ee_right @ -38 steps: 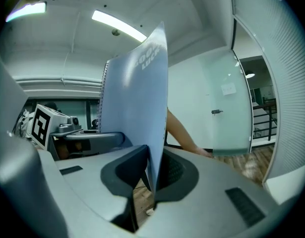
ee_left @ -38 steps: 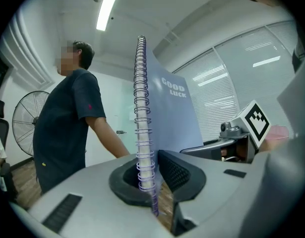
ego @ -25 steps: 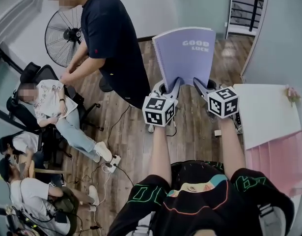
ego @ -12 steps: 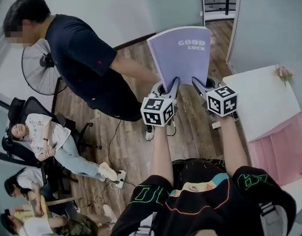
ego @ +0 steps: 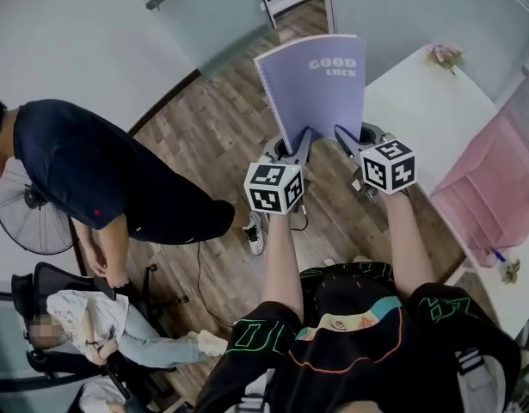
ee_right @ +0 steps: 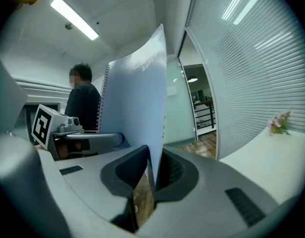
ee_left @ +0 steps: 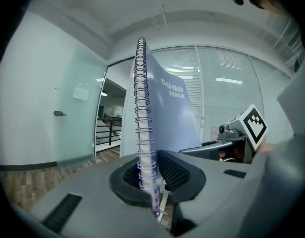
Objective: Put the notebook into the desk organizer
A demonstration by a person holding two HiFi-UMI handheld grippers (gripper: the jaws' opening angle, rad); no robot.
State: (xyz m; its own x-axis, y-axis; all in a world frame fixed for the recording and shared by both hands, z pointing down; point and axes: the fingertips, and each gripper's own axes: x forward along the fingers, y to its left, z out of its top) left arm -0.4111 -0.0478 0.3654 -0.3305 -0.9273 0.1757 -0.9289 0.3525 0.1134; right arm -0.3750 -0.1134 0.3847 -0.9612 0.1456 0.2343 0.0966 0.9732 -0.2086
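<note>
Left gripper [ego: 298, 142] and right gripper [ego: 344, 138] each clamped the notebook [ego: 320, 84] upright, spine vertical, over open floor [ego: 208, 140] beside the table [ego: 415, 110] edge.

Lavender cover w/ white "GOOD LUCK" print on the notebook [ego: 320, 84], upper centre of head view; its spiral [ee_left: 142, 108] is purple wire over white page edges. Grey bodies, black pads on left gripper [ego: 300, 138] & right gripper [ego: 343, 134]; cubes w/ black-on-white square markers. Brown wood planks for the floor [ego: 204, 136]. White table [ego: 419, 101] upper right, pink cloth [ego: 492, 188] at right edge, pinkish flowers [ego: 445, 54] at top. At left, standing person [ego: 83, 166] in dark navy tee w/ small red mark. Bottom: wearer's clothes [ego: 350, 377] black w/ green outlined letters, orange & teal lines. Black fan [ego: 23, 222], left edge. In right gripper view, blinds [ee_right: 251, 58] w/ pale horizontal stripes.
</note>
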